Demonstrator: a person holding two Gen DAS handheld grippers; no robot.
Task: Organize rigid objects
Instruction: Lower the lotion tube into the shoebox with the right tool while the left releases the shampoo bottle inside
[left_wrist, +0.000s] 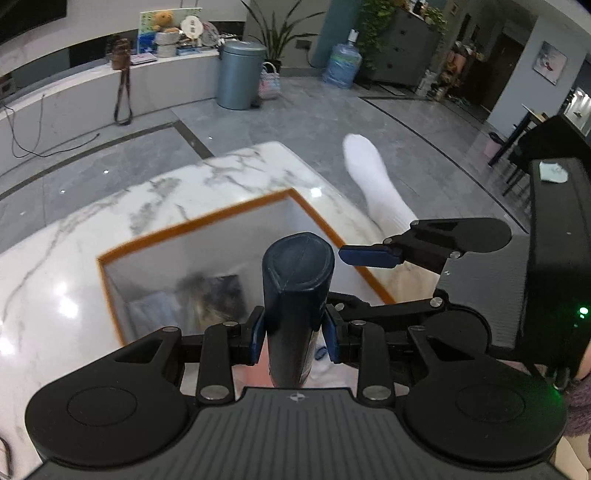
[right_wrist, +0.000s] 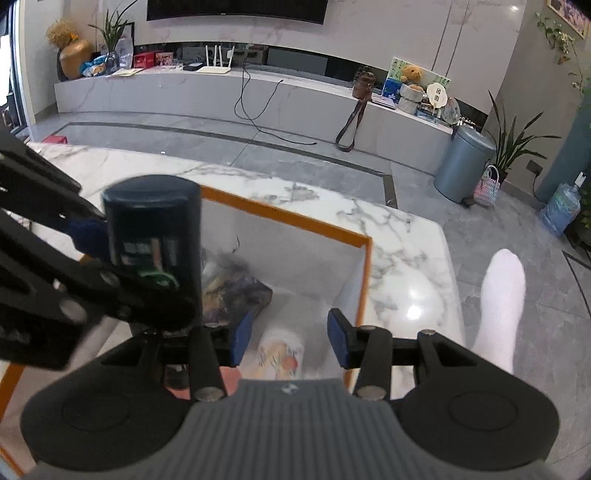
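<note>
Between the blue pads of the left gripper stands a dark blue bottle, clamped tight and held upright above the white box with the orange rim. Just beside it the right gripper hangs over the same box, its jaws apart with nothing between them. Some blurred packets lie inside the box, which sits on a marble table.

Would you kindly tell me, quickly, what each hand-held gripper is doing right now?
Left hand-held gripper: closed on the tall dark blue plastic bottle.
Right hand-held gripper: open, holding nothing.
</note>
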